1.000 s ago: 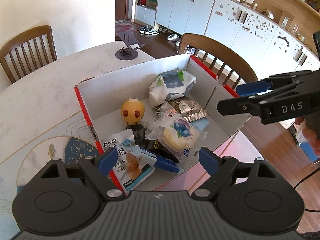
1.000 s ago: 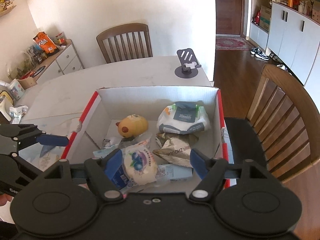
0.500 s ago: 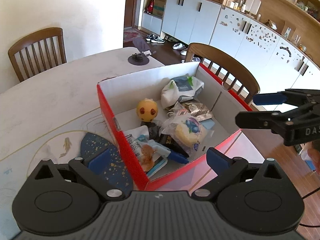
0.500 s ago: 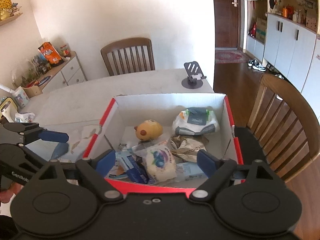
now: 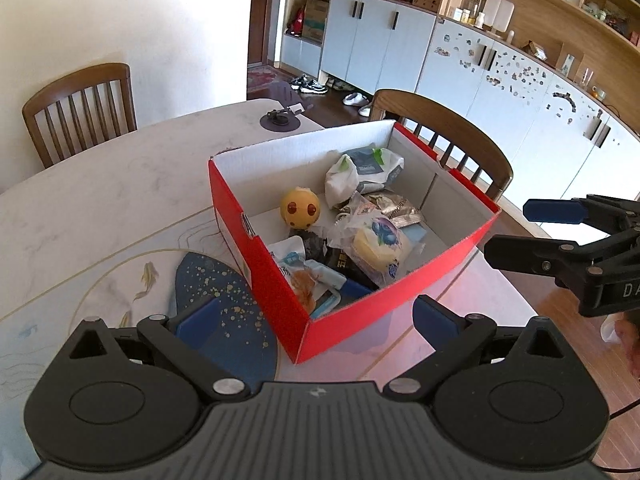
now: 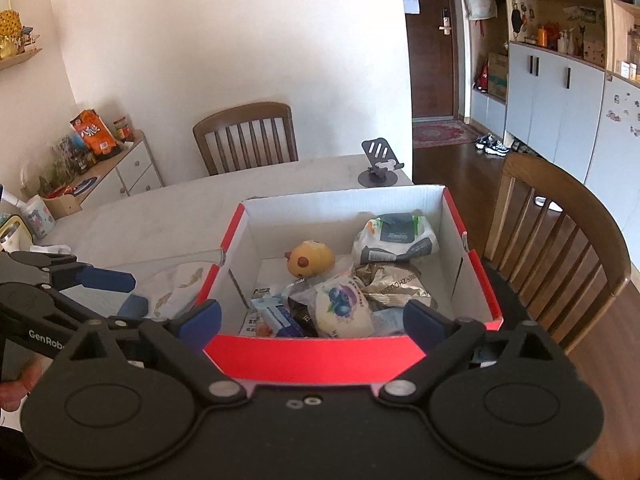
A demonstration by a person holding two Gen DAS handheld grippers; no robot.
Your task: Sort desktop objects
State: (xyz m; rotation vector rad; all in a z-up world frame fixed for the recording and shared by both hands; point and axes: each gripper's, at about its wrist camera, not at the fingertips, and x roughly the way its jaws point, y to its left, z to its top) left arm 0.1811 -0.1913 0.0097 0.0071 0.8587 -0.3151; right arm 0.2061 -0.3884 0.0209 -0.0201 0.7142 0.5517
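A red cardboard box (image 5: 280, 300) with white inner walls stands on the marble table. In it lie a yellow ball toy (image 5: 300, 208), a wet wipes pack (image 5: 364, 168), a blueberry bread pack (image 5: 380, 244), a crumpled foil snack bag (image 6: 392, 284) and several other packets. My left gripper (image 5: 316, 316) is open and empty, drawn back before the box's near corner. My right gripper (image 6: 312, 320) sits before the box's red near wall (image 6: 316, 354); its jaws are opening with nothing held between them. Each gripper also shows in the other's view: the right gripper (image 5: 560, 236), the left gripper (image 6: 92, 280).
A dark blue mat with gold specks (image 5: 216, 292) lies left of the box. A phone stand (image 6: 380, 168) sits at the table's far edge. Wooden chairs (image 6: 560, 240) stand at the right and far sides. A sideboard with snacks (image 6: 100, 152) is far left.
Both grippers have drawn back from above the box's contents to outside its near walls. Their jaws have spread wider. The items in the box have not moved.
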